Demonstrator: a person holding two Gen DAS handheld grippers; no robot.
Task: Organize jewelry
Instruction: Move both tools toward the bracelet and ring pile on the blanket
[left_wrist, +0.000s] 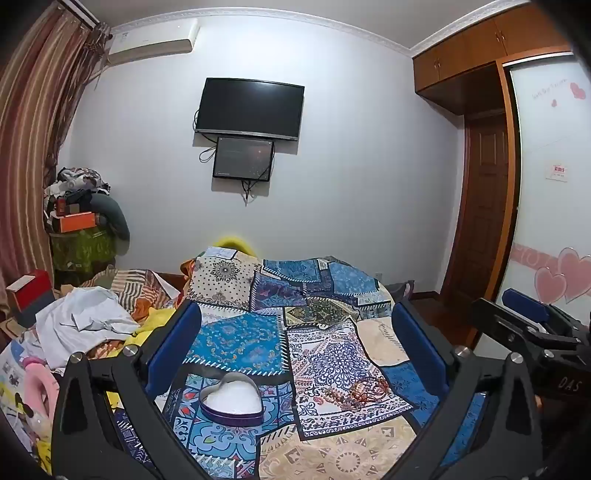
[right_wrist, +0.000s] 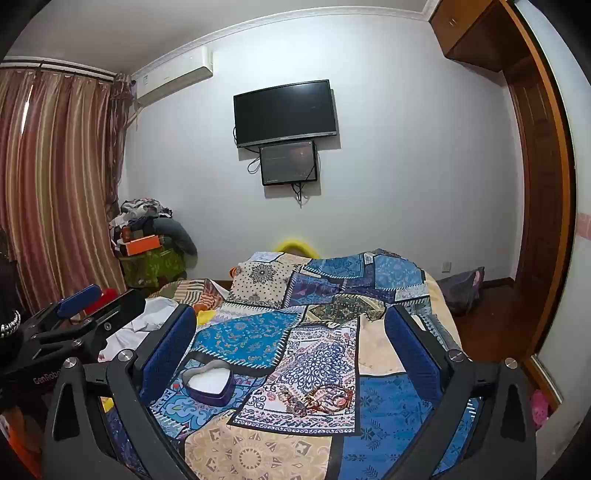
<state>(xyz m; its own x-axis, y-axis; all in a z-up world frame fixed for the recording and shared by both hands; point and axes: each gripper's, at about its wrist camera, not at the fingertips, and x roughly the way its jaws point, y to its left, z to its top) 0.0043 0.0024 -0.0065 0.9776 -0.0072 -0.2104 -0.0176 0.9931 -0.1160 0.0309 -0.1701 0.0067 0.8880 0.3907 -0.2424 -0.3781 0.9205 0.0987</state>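
Left wrist view: left claw (left_wrist: 295, 332) spread wide, nothing held, raised above bed (left_wrist: 332, 454). Heart-shaped box (left_wrist: 232, 403) seen near, left of centre, lid off, white lining bare. Jewelry (left_wrist: 364, 392), tangled bracelets, lies loose on quilt right of box, apart from it. Right claw (left_wrist: 524, 314) glimpsed far right.

Right wrist view: right claw (right_wrist: 290, 338) also spread wide, nothing held. Box (right_wrist: 208, 384) at left, jewelry (right_wrist: 317, 400) near centre. Judged: nothing stowed yet; whole pile left to be moved.

Matt patchwork cloth bedspread (left_wrist: 240, 339); glossy metal heart tin (left_wrist: 232, 400)
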